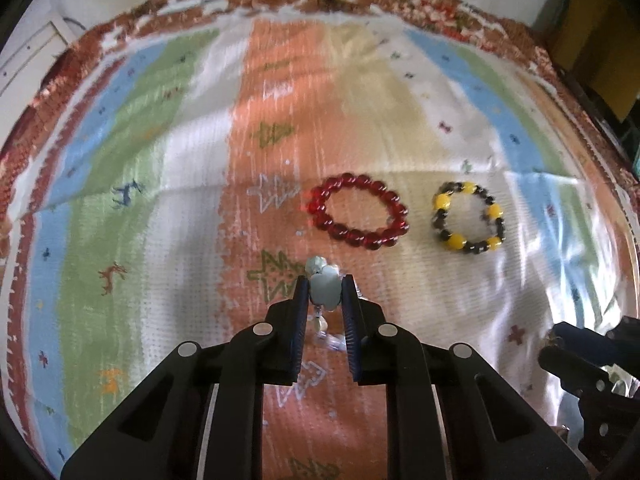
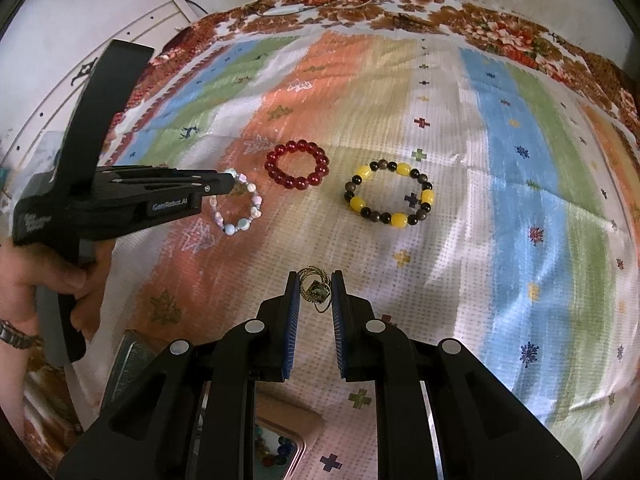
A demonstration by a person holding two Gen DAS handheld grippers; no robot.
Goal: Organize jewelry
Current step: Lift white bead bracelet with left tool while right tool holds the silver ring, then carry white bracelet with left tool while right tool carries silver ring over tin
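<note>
**Two claws, each gripping a piece of jewelry**

Two bracelets lie flat on the striped cloth (image 2: 500,184): a red bracelet (image 2: 297,165) at centre of the right wrist view, and a yellow-and-black bracelet (image 2: 390,193) well apart from it to the right. In the left wrist view they sit right of centre, red bracelet (image 1: 359,211) left of the yellow-and-black one (image 1: 468,216).

The left claw (image 1: 325,289) is closed on a pale bead of the pastel bracelet (image 1: 322,294), at lower centre of its view. From the right wrist view, the left claw (image 2: 230,182) comes in from the left edge, with the pastel bracelet (image 2: 240,208) hanging as a loop from its tip, near the red one.

The right claw (image 2: 315,287) grips a tangled gold piece (image 2: 315,288) at lower centre; what kind of piece, I cannot tell. A box (image 2: 280,436) with coloured beads shows at the bottom edge, partly hidden.
</note>
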